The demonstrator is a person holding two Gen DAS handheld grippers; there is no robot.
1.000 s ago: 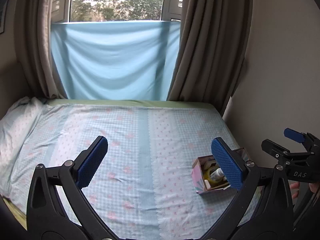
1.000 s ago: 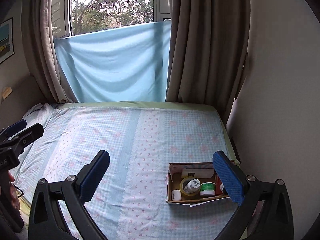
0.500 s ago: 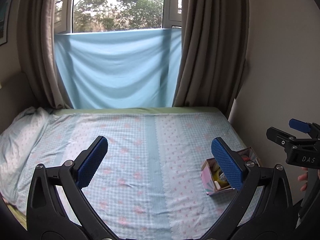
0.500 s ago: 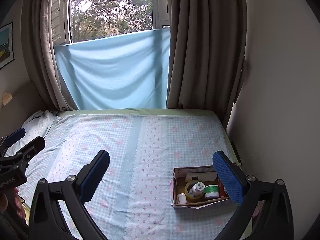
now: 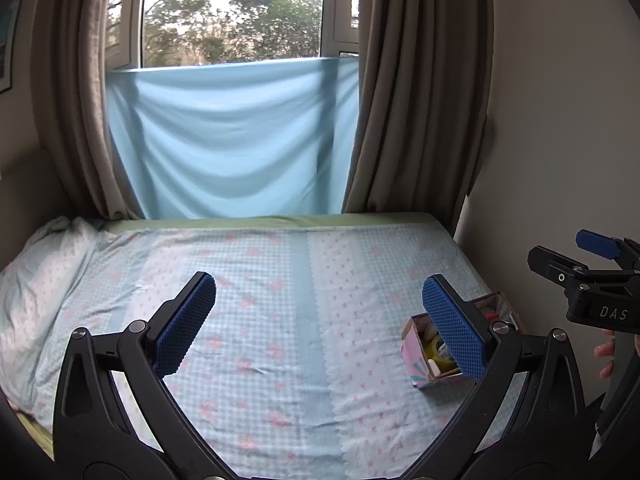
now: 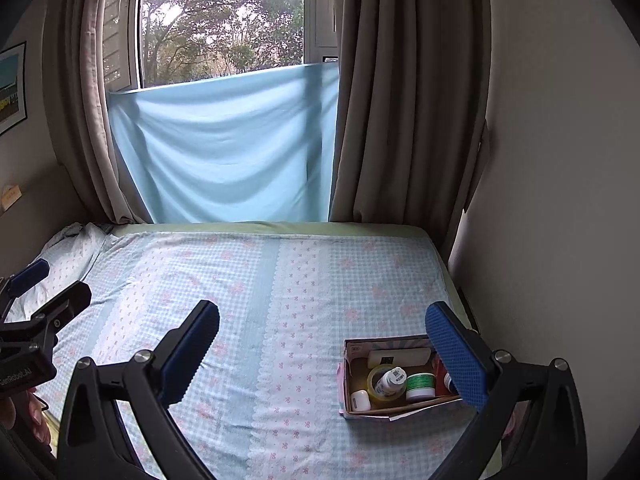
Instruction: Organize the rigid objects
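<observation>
A small open cardboard box [image 6: 348,380] sits on the bed near its right edge; in the left wrist view the same box [image 5: 416,364] is partly behind my right finger. Inside lie a white bottle [image 6: 390,380], a yellow tape roll [image 6: 374,376], a green-labelled jar [image 6: 420,386], a small white case [image 6: 360,399] and a flat white item [image 6: 398,357]. My right gripper [image 6: 322,354] hangs open above the bed, nothing between its fingers, the box under its right finger. My left gripper [image 5: 318,322] is open and empty too, left of the box.
The bed [image 5: 280,320] has a blue checked sheet with pink flowers, and a pillow [image 5: 36,280] at the far left. A wall [image 6: 560,200] runs along the bed's right side. Curtains [image 5: 416,100] and a blue cloth [image 5: 232,140] cover the window behind.
Both grippers have pulled back and tilted up, so more of the window shows and the box sits lower and farther right. Both stayed open and empty.
</observation>
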